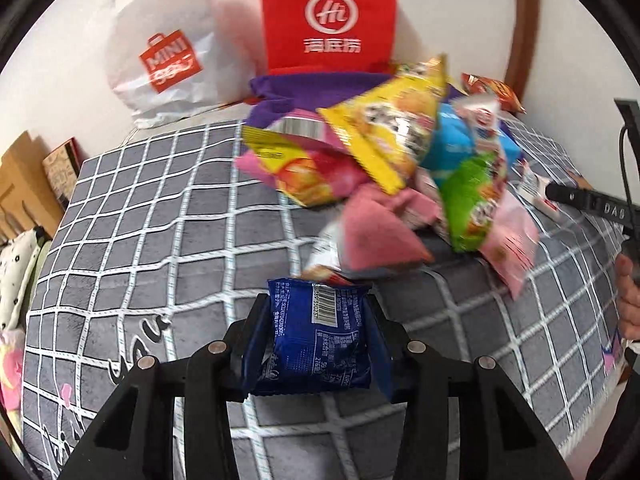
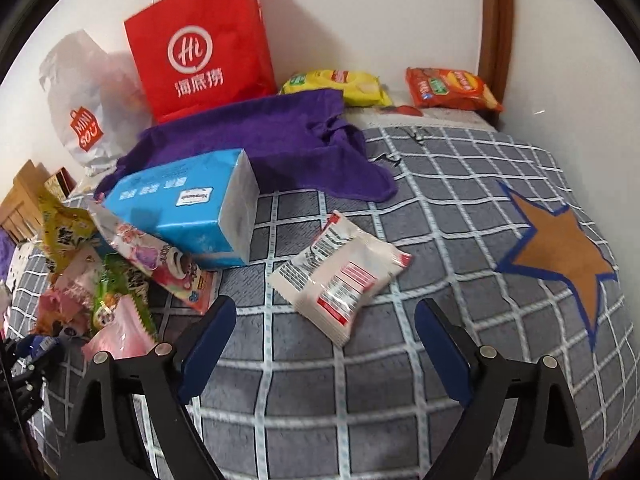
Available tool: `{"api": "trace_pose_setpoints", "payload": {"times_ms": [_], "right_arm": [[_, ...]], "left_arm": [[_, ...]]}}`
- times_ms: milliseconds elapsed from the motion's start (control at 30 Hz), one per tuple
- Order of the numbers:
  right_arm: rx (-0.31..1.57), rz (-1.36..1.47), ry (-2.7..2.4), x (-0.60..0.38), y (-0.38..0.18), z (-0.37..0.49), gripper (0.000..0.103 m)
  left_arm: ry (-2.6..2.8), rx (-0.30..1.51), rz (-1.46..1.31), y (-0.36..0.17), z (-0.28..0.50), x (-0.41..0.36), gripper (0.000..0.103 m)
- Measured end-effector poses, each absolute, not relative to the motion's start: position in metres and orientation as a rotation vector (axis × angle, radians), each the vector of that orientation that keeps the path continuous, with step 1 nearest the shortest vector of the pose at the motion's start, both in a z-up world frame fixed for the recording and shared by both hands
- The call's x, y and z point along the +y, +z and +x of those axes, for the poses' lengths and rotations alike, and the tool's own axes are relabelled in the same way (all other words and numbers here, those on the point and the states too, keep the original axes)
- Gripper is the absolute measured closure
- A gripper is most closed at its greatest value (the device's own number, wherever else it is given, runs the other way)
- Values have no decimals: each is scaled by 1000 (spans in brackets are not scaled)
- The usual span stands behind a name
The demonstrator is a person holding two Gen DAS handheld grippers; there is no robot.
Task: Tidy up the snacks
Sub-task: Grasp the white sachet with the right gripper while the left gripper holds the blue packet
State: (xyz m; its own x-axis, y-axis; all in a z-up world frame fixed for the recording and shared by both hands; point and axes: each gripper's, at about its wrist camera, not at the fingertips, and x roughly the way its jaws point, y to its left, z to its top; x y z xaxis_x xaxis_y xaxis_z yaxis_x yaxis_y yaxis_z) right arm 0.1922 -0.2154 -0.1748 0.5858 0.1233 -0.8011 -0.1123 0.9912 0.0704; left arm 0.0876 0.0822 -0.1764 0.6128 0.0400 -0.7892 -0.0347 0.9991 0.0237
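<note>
left gripper (image 1: pixel 318 332) was clamped on a blue snack pack (image 1: pixel 316 338), pads pressing both side edges, barcode side up, pack clear of the checked blanket (image 1: pixel 160 220). grip across the short width looked like a carry hold, prob so it goes to a sorted spot w/o dragging. snack pile (image 1: pixel 384 168) sat just beyond the pack, still a jumble: yellow, pink, green bags overlapping (edges blurred, can't count them).

right gripper (image 2: pixel 326 320) had fingers wide, nothing between them, hovering over the blanket just short of the white sachet (image 2: pixel 340 272). sachet lay flat, apart from the pile, right of the blue tissue pack (image 2: pixel 188 208). wide spread fits its broad flat shape, so i'd judge it's the next pick.

behind the pile: purple towel (image 2: pixel 260 136), red paper bag (image 2: pixel 200 44), white plastic bag (image 1: pixel 160 52) against the wall. yellow pack (image 2: pixel 336 84) and orange pack (image 2: pixel 452 88) lay right of the red bag, maybe already sorted.
</note>
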Motion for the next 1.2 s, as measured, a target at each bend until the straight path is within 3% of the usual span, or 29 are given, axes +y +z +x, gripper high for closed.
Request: {"api": "trace_pose_setpoints", "payload": {"times_ms": [533, 600, 633, 733, 900, 967, 1033, 1100, 1200], "right_arm": [[1034, 118, 45, -217, -204, 246, 13], [1023, 109, 49, -213, -203, 250, 21], [1011, 91, 63, -209, -202, 250, 30], [998, 35, 121, -203, -201, 249, 37], [1018, 2, 159, -206, -200, 230, 35], [1034, 4, 151, -208, -200, 223, 23], [1037, -2, 148, -204, -204, 218, 21], [1012, -53, 131, -197, -207, 214, 21], [964, -65, 135, -193, -207, 208, 29]], "left_arm": [[65, 914, -85, -186, 112, 118, 58], [64, 912, -83, -187, 113, 117, 58], [65, 911, -81, -186, 112, 116, 58], [65, 907, -75, -187, 113, 115, 58], [58, 900, -86, -186, 110, 116, 58], [56, 900, -86, -186, 110, 115, 58], [61, 900, -84, -186, 109, 113, 58], [65, 899, -80, -186, 108, 111, 58], [63, 901, -85, -185, 105, 111, 59]]}}
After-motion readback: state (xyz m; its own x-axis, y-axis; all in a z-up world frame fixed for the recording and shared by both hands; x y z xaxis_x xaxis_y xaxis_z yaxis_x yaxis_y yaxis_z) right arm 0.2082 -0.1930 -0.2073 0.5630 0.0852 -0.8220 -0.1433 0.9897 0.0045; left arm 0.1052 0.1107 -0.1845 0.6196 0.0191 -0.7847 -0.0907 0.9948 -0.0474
